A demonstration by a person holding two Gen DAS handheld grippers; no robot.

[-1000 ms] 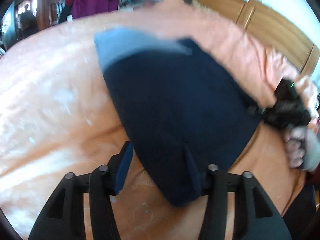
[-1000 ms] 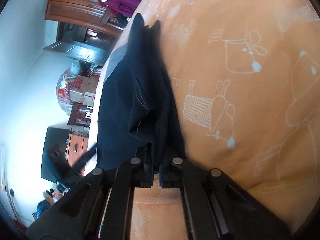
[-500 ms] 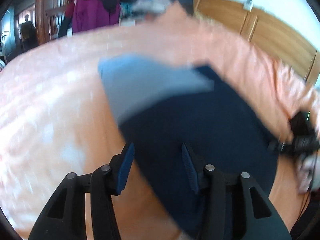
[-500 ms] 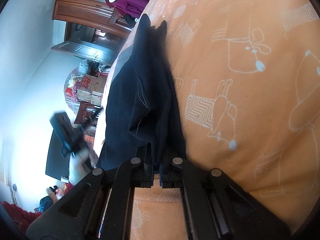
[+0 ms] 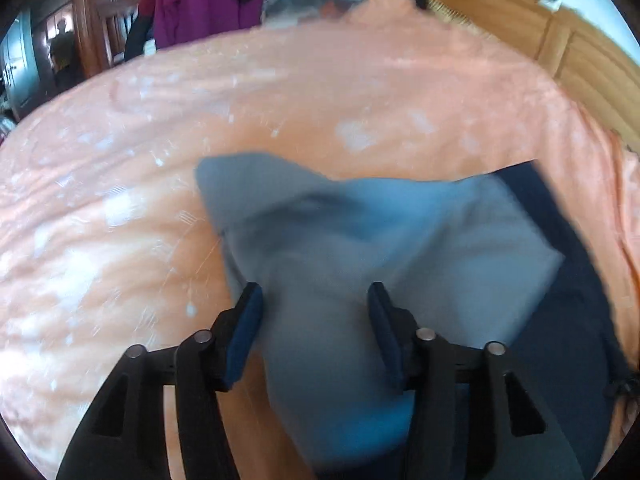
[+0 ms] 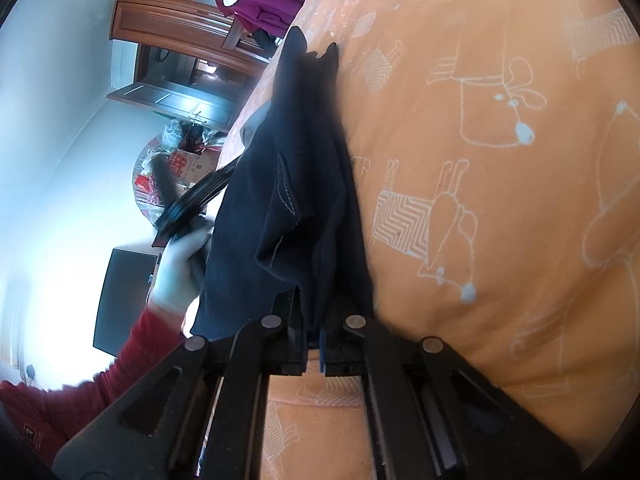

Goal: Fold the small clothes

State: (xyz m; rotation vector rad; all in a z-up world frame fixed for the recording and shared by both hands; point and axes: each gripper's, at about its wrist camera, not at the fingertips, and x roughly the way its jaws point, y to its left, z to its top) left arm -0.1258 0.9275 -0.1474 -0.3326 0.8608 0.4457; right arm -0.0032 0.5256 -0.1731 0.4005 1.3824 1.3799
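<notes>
A small navy garment (image 5: 568,340) with a grey-blue part (image 5: 360,240) lies spread on the orange bedspread (image 5: 120,200). My left gripper (image 5: 314,296) is open, its blue-padded fingers straddling the grey-blue cloth without closing on it. In the right wrist view my right gripper (image 6: 314,332) is shut on a bunched edge of the navy garment (image 6: 304,168), which is pulled up into a ridge over the bedspread (image 6: 500,200). The left gripper (image 6: 192,204) shows blurred beyond the cloth, held by a white-gloved hand (image 6: 176,272) with a red sleeve (image 6: 80,392).
A wooden headboard (image 5: 560,48) runs along the bed's far right side. A purple jacket (image 5: 200,4) hangs on a chair past the far edge. Off the bed stand a wooden wardrobe (image 6: 168,12), a cluttered round table (image 6: 180,160) and a dark screen (image 6: 124,296).
My left gripper has moved along the garment from its navy end to the grey-blue part, which now fills the space between its fingers. The right gripper has kept its hold.
</notes>
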